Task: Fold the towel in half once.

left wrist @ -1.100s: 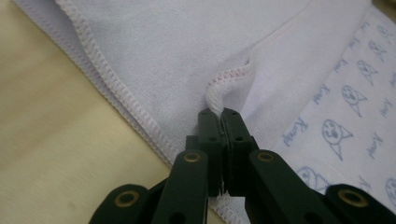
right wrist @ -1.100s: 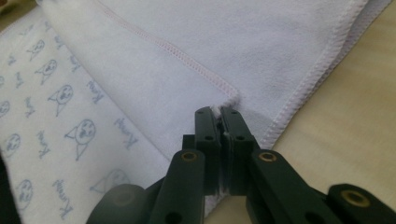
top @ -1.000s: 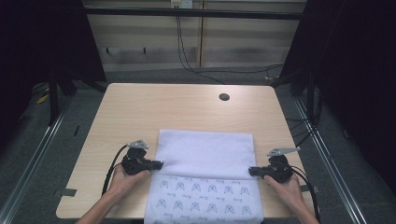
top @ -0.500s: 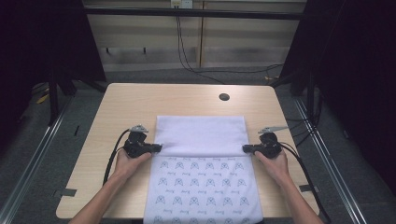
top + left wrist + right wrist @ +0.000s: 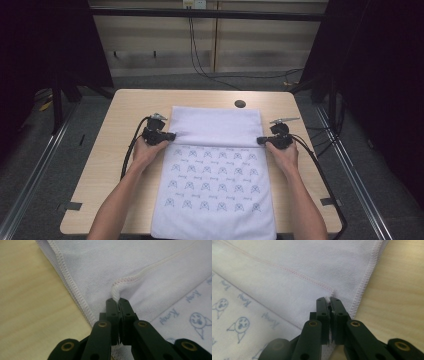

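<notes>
two grippers pinch one white towel [image 5: 216, 165] on the table [image 5: 125, 107]. the left gripper [image 5: 172, 135] is clamped on the corner of the folded-over flap at the towel's left edge, the hem bunched between its jaws. the right gripper [image 5: 260, 141] is clamped on the flap's other corner at the right edge. the towel lies mid-table, its plain flap reaching toward the far edge, its printed part hanging over the near edge.

White towel [image 5: 216, 175] with small blue cartoon prints, spread flat on table; far part folded over, plain side up, stitched corners lifted at both side edges.
</notes>
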